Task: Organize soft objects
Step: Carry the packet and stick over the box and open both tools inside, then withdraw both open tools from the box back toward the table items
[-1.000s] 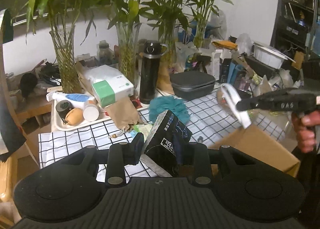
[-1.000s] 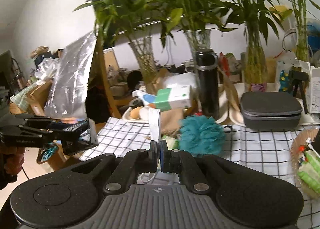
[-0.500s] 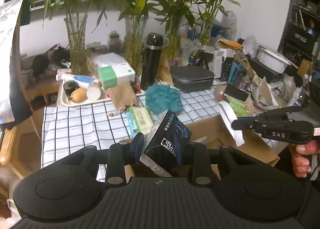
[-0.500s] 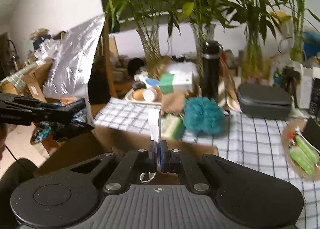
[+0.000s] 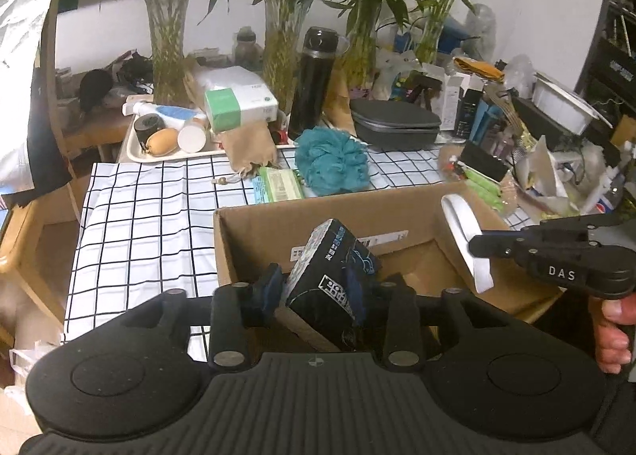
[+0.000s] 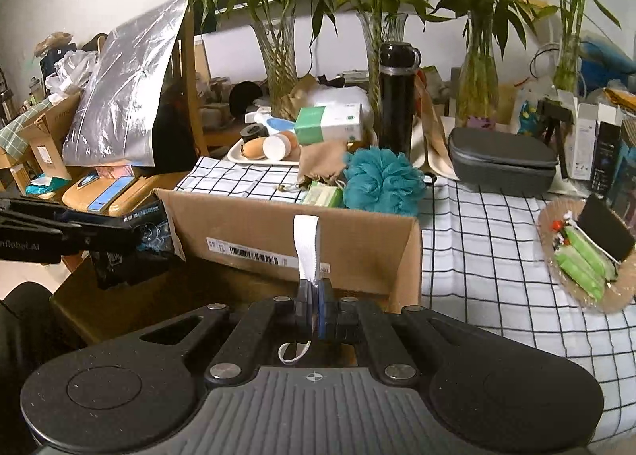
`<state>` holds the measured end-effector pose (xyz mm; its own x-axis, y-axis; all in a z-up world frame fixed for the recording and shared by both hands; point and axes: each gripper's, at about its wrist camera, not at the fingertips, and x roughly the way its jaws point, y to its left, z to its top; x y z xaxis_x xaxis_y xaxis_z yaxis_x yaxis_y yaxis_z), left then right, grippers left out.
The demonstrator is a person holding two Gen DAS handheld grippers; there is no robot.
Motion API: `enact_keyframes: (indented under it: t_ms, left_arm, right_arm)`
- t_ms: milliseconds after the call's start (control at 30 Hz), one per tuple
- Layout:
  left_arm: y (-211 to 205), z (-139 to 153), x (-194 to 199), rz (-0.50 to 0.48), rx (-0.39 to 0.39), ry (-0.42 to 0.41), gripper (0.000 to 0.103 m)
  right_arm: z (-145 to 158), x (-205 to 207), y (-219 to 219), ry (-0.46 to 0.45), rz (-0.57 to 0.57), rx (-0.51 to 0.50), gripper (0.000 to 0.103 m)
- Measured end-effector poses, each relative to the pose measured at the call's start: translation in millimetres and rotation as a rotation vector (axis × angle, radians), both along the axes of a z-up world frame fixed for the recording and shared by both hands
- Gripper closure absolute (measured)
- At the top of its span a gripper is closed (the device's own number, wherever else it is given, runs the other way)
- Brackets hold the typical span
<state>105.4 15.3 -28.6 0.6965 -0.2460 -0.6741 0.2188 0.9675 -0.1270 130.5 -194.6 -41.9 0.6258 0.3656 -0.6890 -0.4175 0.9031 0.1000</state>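
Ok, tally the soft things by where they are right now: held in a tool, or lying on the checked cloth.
Held in a tool: 2, dark pack between the left tool fingers, white strip in the right tool.
On the checked cloth: 3, teal pouf, green pack, tan pouch.
Total: 5

Much of the cardboard box lay out of sight

The cardboard box (image 5: 254,240) had its floor and near wall hidden behind the left gripper (image 5: 318,288) body and the dark packet (image 5: 332,280). The white strap (image 6: 306,248) vanished between the right gripper (image 6: 314,308) pads. The hand (image 5: 614,330) was cut off at the frame's right edge. The packet's print was too small to read.
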Motion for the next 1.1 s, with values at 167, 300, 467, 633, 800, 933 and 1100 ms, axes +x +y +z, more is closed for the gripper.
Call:
enact_keyframes:
  t_ms: [167, 300, 467, 633, 800, 933, 1100]
  left_arm:
    - [-4, 0, -7, 0.021, 0.050, -0.057, 0.030]
    - [-2, 2, -9, 0.041, 0.042, -0.074, 0.028]
    - [3, 3, -9, 0.077, 0.041, -0.093, 0.029]
    - [9, 7, -10, 0.088, 0.032, -0.118, 0.028]
    - [16, 8, -8, 0.112, 0.036, -0.124, 0.028]
    - [23, 10, -7, 0.129, 0.023, -0.134, 0.028]
    - [26, 13, -5, 0.139, 0.028, -0.152, 0.028]
  right_arm:
    - [1, 0, -2, -0.013, -0.001, 0.032, 0.034]
    - [10, -4, -3, -0.091, -0.001, 0.059, 0.000]
    - [8, 1, -5, -0.087, -0.032, 0.051, 0.000]
    - [8, 1, -9, -0.098, -0.063, 0.055, 0.000]
    - [7, 3, -10, -0.092, -0.078, 0.053, 0.000]
    - [7, 2, -9, -0.104, -0.077, 0.053, 0.000]
    - [8, 2, -9, -0.113, -0.081, 0.061, 0.000]
